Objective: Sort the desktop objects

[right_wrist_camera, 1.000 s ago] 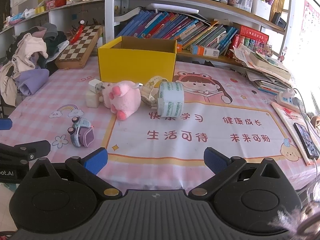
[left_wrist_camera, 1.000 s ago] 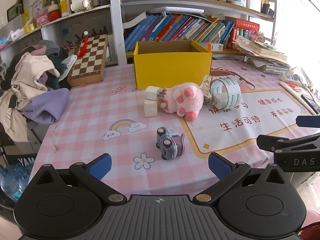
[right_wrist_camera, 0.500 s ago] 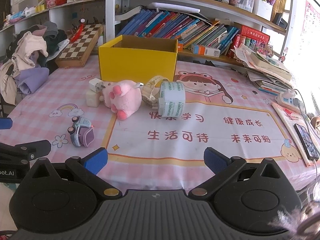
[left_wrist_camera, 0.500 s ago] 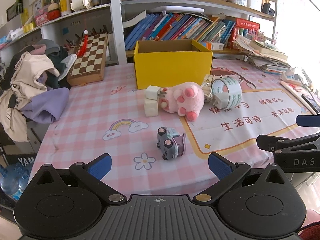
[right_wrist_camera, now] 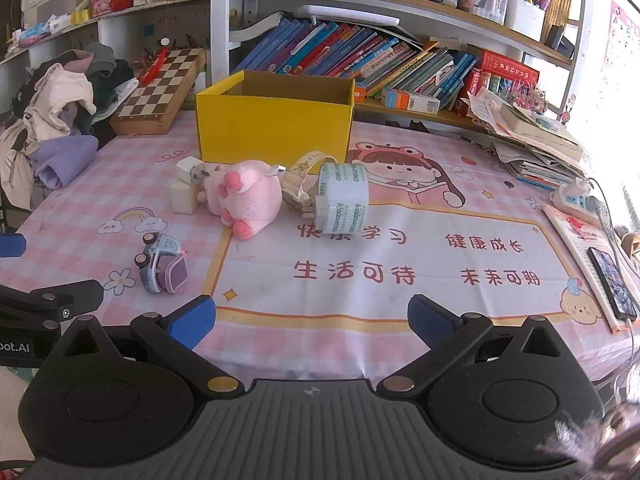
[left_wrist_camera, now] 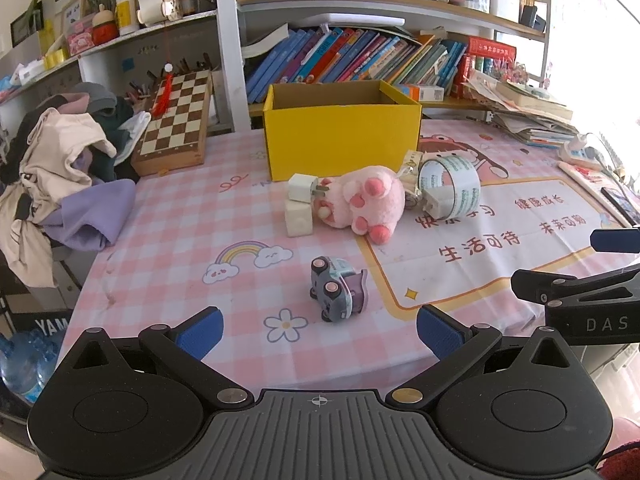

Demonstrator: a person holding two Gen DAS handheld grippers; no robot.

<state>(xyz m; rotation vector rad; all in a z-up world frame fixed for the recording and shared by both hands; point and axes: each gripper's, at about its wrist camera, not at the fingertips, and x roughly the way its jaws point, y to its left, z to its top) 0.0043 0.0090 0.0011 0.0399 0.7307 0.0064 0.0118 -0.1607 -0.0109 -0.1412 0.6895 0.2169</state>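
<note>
Toy car (left_wrist_camera: 336, 294): tipped on its side on the tablecloth (left_wrist_camera: 180, 216), nearest the left gripper (left_wrist_camera: 318, 326), probably the easiest first pick.
Cluster: pink plush (left_wrist_camera: 366, 204), white chargers (left_wrist_camera: 301, 204) and tape roll (left_wrist_camera: 450, 191) touch, just before the box.
Yellow box (left_wrist_camera: 344, 142): open-topped; contents hidden behind its wall.
Left gripper: fingers spread wide, empty.
Right gripper (right_wrist_camera: 310, 320): likewise apart, holding nothing.

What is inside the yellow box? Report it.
Inside the yellow box, only its bare brown inner walls show. The front wall hides its floor in both views, so any contents lying low cannot be seen.
</note>
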